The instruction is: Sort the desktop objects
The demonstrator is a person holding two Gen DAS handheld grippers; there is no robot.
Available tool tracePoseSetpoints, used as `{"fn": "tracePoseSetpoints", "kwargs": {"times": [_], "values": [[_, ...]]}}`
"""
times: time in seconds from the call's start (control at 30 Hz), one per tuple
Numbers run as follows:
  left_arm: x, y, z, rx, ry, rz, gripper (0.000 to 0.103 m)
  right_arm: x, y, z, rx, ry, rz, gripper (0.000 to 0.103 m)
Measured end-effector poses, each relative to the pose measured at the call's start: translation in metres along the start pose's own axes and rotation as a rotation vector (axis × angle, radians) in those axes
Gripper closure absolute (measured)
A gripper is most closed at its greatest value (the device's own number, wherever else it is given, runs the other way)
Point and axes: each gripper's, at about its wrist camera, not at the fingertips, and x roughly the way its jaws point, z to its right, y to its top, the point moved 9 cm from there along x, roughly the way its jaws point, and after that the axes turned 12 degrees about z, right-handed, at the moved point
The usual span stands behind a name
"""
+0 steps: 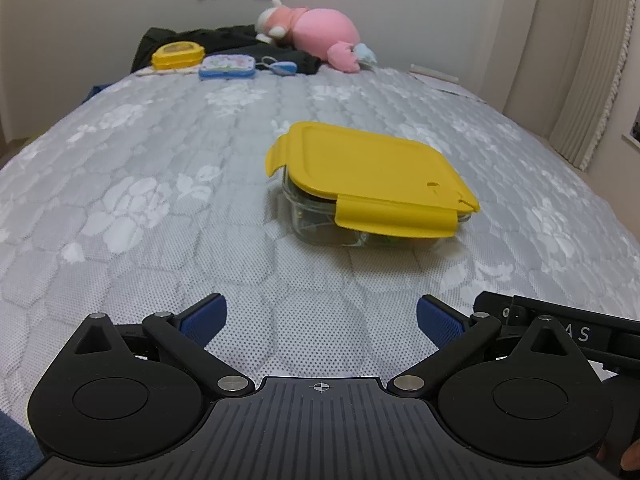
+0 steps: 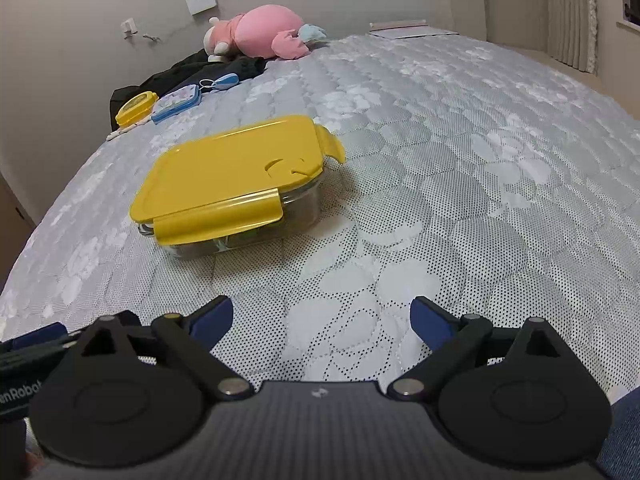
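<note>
Surface: quilted grey bed [image 1: 160, 200].
Box [image 1: 360, 184]: yellow lid on.
Your left gripper [image 1: 322, 320]: jaws wide, empty.
Your right gripper [image 2: 322, 318]: jaws wide, empty.

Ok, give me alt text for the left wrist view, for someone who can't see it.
A glass box with a yellow lid sits on a grey quilted bed, ahead of the open, empty left gripper. A pink plush toy lies far behind.

A grey quilted bed [image 1: 160, 200] carries everything. Near its middle sits a glass box [image 1: 320, 226] under a yellow lid [image 1: 368, 172]. At the far end lie a black garment [image 1: 224, 42], a small yellow box [image 1: 178, 55], a blue case [image 1: 227, 67] and a pink plush [image 1: 316, 34].
</note>
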Motion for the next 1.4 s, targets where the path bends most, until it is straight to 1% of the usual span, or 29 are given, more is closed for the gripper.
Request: {"fn": "tracePoseSetpoints", "kwargs": {"times": [0.67,0.87,1.0,1.23,1.4], "values": [[0.000,-0.002,0.000,-0.009,-0.002,-0.007,0.000,0.002,0.000,-0.001,-0.002,0.000,0.001,0.007],[0.002,-0.003,0.000,-0.020,-0.006,-0.021,0.000,0.001,0.004,0.002,-0.009,-0.002,0.010,0.007],[0.005,-0.005,-0.003,-0.035,0.004,-0.043,0.000,0.000,0.006,0.002,-0.007,-0.001,0.016,0.007],[0.002,-0.003,-0.008,-0.058,0.024,-0.045,0.000,-0.001,0.007,0.000,0.008,0.013,0.021,0.006],[0.006,-0.001,-0.006,-0.013,0.049,-0.070,0.000,-0.006,0.016,-0.001,-0.002,0.013,0.054,0.005]]}}
